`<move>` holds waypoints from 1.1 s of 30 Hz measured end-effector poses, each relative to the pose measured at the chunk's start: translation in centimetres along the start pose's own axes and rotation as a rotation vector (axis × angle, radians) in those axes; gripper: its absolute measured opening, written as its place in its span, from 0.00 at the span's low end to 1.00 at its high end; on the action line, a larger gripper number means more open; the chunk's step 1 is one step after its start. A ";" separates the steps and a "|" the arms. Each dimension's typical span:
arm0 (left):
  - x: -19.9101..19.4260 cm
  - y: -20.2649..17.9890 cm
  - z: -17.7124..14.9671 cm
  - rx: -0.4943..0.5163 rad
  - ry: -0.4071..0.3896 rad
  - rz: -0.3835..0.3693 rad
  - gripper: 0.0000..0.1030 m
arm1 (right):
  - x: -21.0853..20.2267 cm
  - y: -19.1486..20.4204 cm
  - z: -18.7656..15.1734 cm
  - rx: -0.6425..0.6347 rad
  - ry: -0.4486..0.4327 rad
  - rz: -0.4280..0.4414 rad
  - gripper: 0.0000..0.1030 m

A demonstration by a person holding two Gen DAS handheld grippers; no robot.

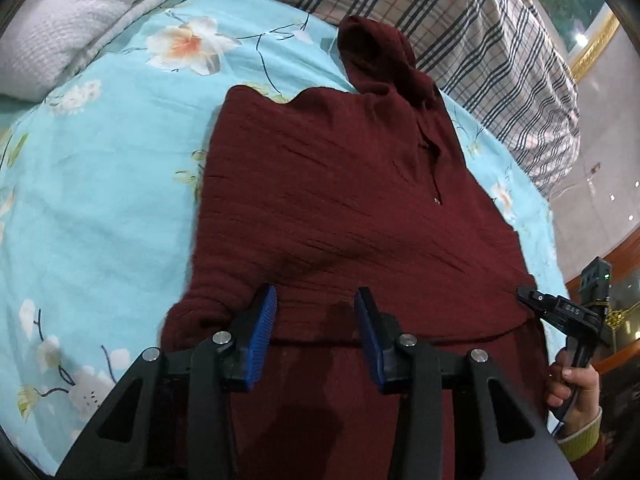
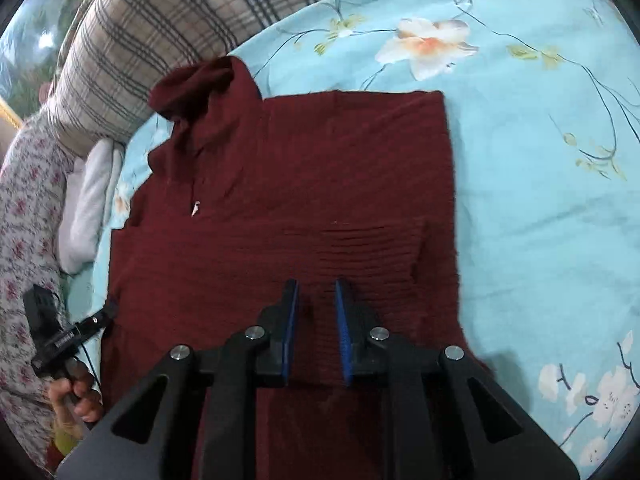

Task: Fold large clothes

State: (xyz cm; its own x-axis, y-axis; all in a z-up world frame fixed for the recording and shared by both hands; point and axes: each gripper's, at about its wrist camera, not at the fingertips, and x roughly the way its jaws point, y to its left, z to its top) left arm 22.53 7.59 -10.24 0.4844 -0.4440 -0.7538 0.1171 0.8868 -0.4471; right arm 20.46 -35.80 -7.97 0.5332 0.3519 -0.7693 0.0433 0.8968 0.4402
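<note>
One floral bedsheet (image 1: 100,200) — plaid pillow (image 1: 480,40)

A light blue bedsheet (image 1: 100,200) printed with white and orange flowers covered the bed. Along its far edge lay a plaid pillow (image 2: 152,52) in beige with dark stripes. A white folded blanket (image 1: 68,28) sat at one corner, and a pink floral cloth (image 2: 28,216) hung beside the bed.

Matt ribbed-knit maroon garment (image 1: 340,200) lies on smooth printed cotton-like sheet (image 1: 100,200).
</note>
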 end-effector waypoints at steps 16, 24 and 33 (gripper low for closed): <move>4.5 -5.1 19.8 -0.131 0.003 -0.241 0.74 | 5.2 8.7 14.4 0.173 -0.049 0.422 0.48; 11.8 -5.6 29.4 -0.207 0.058 -0.225 0.78 | 13.3 10.8 22.8 0.277 0.071 0.417 0.48; 15.1 -6.4 29.9 -0.143 0.070 -0.261 0.09 | 17.4 10.2 24.7 0.262 0.084 0.343 0.07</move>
State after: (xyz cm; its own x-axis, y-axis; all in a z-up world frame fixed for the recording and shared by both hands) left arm 55.04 -0.96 -4.31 0.3924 -0.6666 -0.6338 0.1039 0.7168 -0.6895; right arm 51.01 -27.18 -5.42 0.4839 0.6475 -0.5887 0.0944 0.6302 0.7707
